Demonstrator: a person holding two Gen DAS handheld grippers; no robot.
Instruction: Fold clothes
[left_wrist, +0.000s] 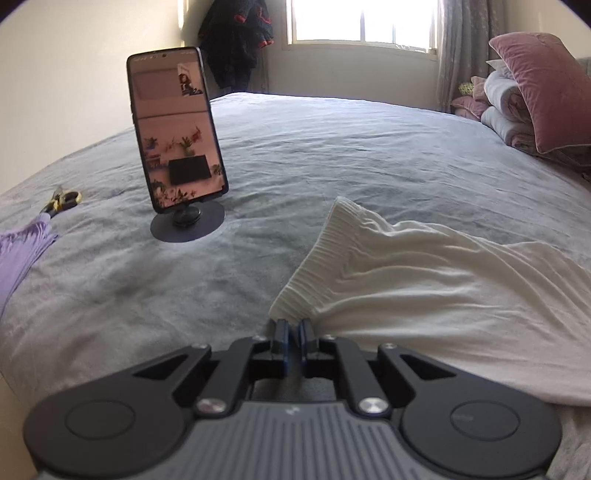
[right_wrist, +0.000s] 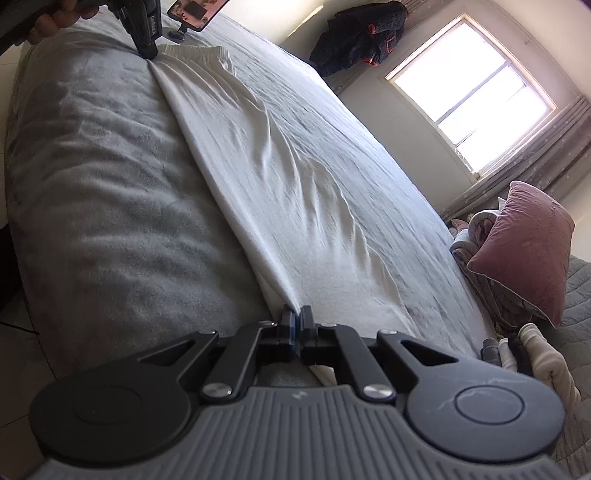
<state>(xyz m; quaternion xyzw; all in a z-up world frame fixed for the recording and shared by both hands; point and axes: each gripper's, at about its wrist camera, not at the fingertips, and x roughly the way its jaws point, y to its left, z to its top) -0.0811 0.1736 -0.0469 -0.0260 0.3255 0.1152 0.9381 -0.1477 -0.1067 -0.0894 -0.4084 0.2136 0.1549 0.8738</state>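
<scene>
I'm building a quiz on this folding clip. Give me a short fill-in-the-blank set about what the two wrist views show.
1. Both grippers are shut on the ____ garment.
2. The phone stands upright on a round ____.
3. The left gripper pinches the garment beside its ____ hem; the right gripper pinches another corner.
4. The pink pillow lies under the ____.

Missing words: white; stand; ribbed; window
</scene>
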